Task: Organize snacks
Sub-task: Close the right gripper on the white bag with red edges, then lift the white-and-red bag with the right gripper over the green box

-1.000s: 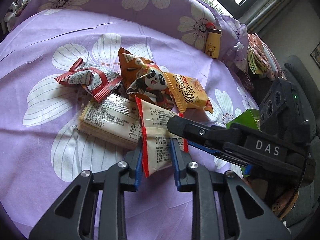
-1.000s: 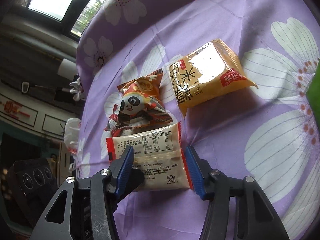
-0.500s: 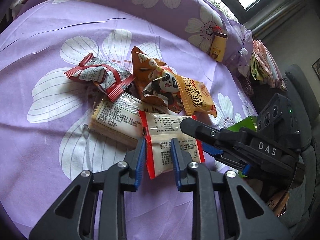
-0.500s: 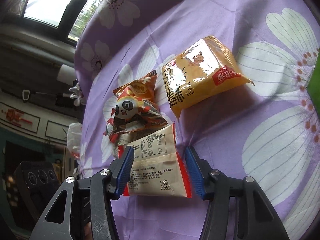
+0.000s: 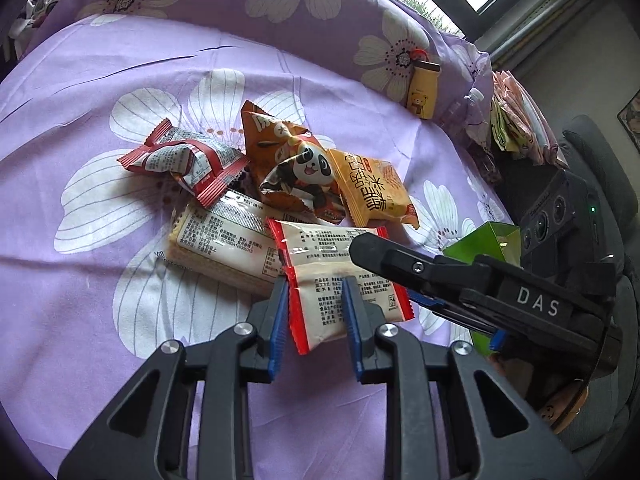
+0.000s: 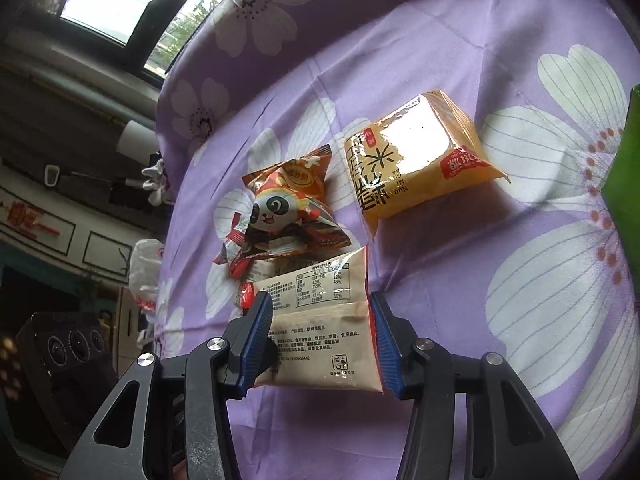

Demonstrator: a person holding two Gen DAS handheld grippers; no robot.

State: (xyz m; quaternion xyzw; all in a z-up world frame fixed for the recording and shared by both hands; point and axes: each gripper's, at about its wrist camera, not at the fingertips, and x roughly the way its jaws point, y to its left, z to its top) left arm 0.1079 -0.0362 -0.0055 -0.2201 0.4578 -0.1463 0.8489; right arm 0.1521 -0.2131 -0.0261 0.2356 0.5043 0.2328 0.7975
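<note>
A cream snack packet with red edges [image 5: 316,248] is lifted off the purple floral cloth [image 5: 100,312]. My left gripper [image 5: 315,284] is shut on its near end. My right gripper [image 6: 318,298] reaches in from the right, one black finger [image 5: 384,256] lying over the packet. In the right wrist view the same packet [image 6: 320,332] fills the gap between the blue pads, which are closing and touch both of its long edges. Behind it lie a panda packet [image 5: 304,172] [image 6: 280,216] and a yellow-orange packet [image 5: 372,188] [image 6: 416,152].
A red-and-silver wrapper [image 5: 184,160] and a clear-wrapped wafer pack [image 5: 224,236] lie left of the pile. A green box [image 5: 488,240] [image 6: 628,168] stands at the right. A small yellow bear bottle [image 5: 424,92] leans on the flowered cushion behind.
The cream packet has turned lengthwise between the right gripper's jaws and come closer to that camera. Those jaws have narrowed onto it. The left gripper still holds its end.
</note>
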